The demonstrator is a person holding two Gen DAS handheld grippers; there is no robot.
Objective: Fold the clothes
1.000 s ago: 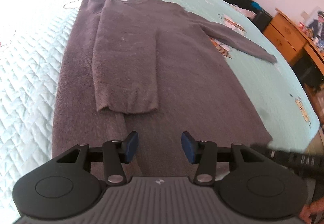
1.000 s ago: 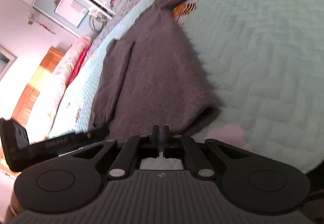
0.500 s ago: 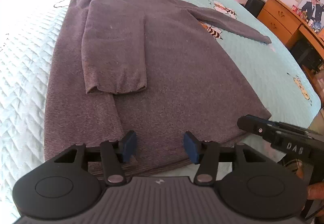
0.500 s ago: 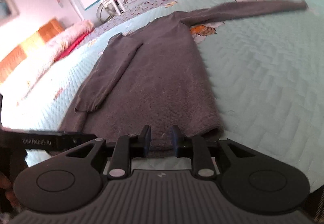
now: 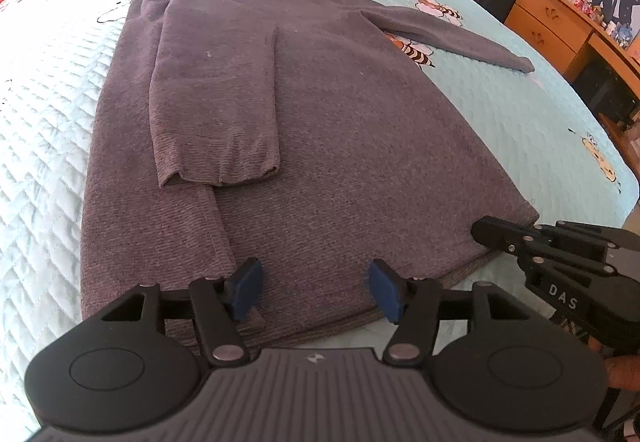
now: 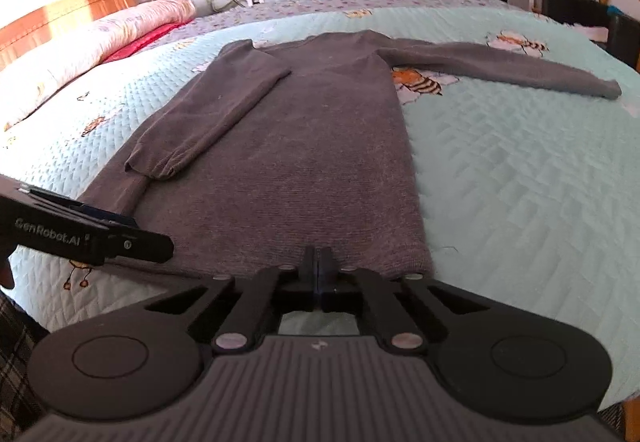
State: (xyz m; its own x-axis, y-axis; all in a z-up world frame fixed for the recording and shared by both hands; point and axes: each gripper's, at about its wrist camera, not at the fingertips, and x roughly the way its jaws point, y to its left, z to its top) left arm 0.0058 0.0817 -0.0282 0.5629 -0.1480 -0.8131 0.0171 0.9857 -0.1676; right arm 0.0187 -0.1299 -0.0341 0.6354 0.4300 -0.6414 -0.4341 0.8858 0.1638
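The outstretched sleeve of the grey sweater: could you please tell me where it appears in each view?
Left wrist view: outstretched sleeve, upper right, cuff pointing right.
Right wrist view: sleeve, upper right, cuff towards the right edge.
Shared landmark: bee print on the quilt beneath it.

A home bedroom: quilted bed [image 6: 520, 182], pillows [image 6: 100, 38], wooden dresser [image 5: 548, 30].

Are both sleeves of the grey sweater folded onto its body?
No, only one sleeve lies on the sweater; the other sleeve stretches across the bedspread.

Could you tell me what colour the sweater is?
Grey; the sweater shows best in the left wrist view.
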